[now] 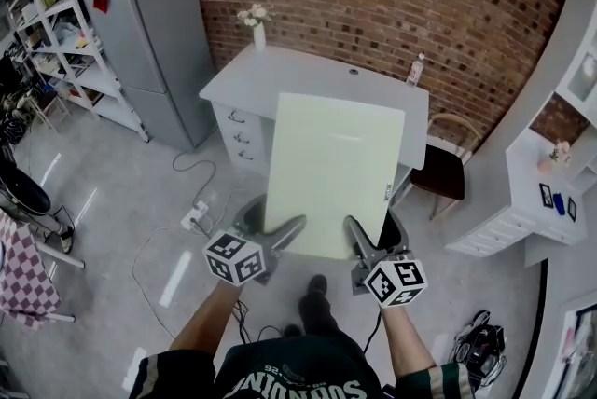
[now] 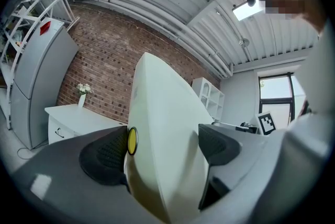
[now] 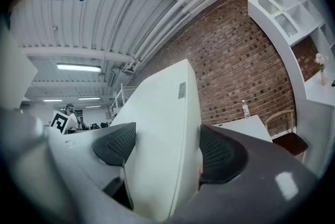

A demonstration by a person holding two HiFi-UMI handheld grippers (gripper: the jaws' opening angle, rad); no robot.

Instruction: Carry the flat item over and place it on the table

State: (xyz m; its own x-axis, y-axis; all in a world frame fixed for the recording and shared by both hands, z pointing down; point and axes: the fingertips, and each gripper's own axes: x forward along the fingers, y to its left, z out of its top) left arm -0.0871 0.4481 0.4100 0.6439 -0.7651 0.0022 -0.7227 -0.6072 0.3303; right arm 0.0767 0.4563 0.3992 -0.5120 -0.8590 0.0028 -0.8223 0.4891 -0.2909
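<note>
Head view: a pale board (image 1: 334,173) fills the middle of the frame, its broad face turned up to the camera. It is gripped along its near edge from both sides. The left hand-held gripper (image 1: 280,234) has the lower-left corner and the right hand-held gripper (image 1: 359,240) has the lower-right, with both marker cubes low in the frame.

In the left gripper view, the jaws are pinching the board. There is a dark ribbed pad on each face, and a small yellow disc (image 2: 132,141) sits at the left-hand pad, right against the board. The right gripper view shows the same thing: jaws clamped on the board, pads pressed to either face, the sheet rising away towards the ceiling.

The white desk (image 1: 280,75) stands at the brick wall in the upper centre. The board's far end overlaps the desk's front in the picture, but whether they touch I can't tell.

On the desk there is a vase (image 1: 256,24) of pale flowers at the back left and a bottle (image 1: 416,69) at the back right. A grey fridge (image 1: 159,43) stands at the upper left. A chair (image 1: 443,164) stands just right of the desk, and cables lie on the floor (image 1: 121,201) at the left.
</note>
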